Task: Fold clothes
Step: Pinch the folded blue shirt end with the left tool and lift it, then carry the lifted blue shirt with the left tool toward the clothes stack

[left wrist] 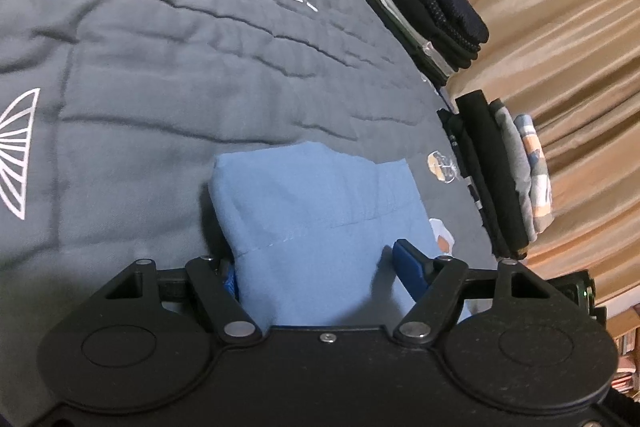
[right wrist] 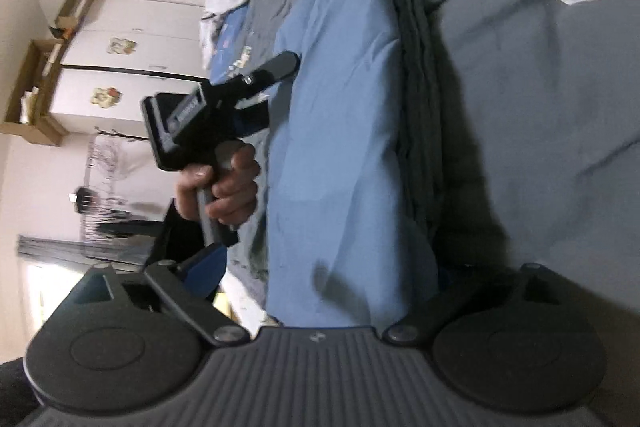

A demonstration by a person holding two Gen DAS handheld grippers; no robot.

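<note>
A: Left side first. What's the left gripper (left wrist: 316,259) doing?

B: Its fingers (left wrist: 408,263) are spread wide, one on each side of the folded light-blue cloth garment (left wrist: 320,207). The near end of the garment sits between them, not pinched. From the right wrist view the same left gripper (right wrist: 256,83) is at the garment's far edge, with a hand (right wrist: 224,187) on its handle.

A: Where's the garment?

B: Flat on the bed, on the grey quilted bedspread with white print (left wrist: 160,47). In the right wrist view it lies on a folded grey layer (right wrist: 420,107).

A: Right of that?

B: Two stacks of folded dark clothes (left wrist: 492,179) along the bed's edge, in front of a tan curtain (left wrist: 560,47).

A: Right gripper (right wrist: 320,279)?

B: Wide apart too. One blue finger (right wrist: 204,271) is visible, off the garment's edge; the other is hidden in shadow beside the cloth. The garment (right wrist: 340,127) runs up between them. Can't tell if anything is gripped.

A: Background?

B: White cabinet with stickers (right wrist: 120,67) well behind.
</note>
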